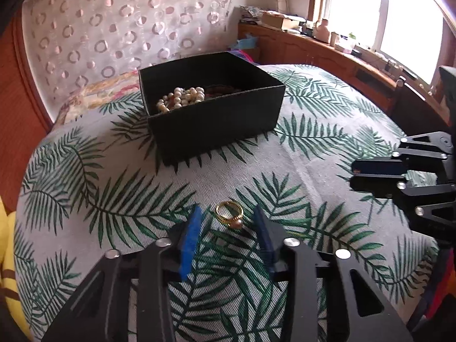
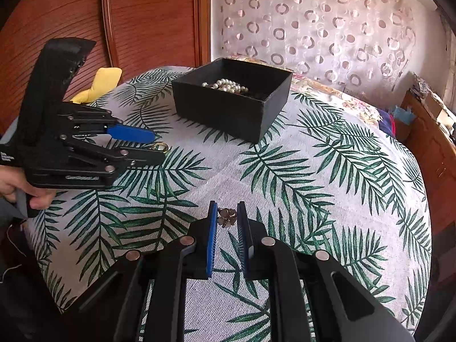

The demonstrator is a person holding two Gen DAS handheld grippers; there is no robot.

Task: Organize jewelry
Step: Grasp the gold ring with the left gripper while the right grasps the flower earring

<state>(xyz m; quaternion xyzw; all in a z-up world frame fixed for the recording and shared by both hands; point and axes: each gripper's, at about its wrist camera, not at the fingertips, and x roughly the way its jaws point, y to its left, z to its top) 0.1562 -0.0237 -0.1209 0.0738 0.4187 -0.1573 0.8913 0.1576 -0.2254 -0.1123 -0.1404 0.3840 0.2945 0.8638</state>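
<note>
Leaf-print cloth (image 1: 313,154); gold ring (image 1: 229,215), brown stone, between parted jaws.

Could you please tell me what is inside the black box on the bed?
Inside the black box, a pile of white pearl beads fills the left part, with something dark reddish beside it. The near wall hides the box's floor, so anything lower down cannot be seen.

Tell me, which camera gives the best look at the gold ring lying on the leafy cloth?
The left wrist view. There the gold ring lies whole and close between the open fingers of the left gripper, its band and small stone clear. In the right wrist view only part of the ring shows, far off, behind the left gripper's fingertips.
</note>
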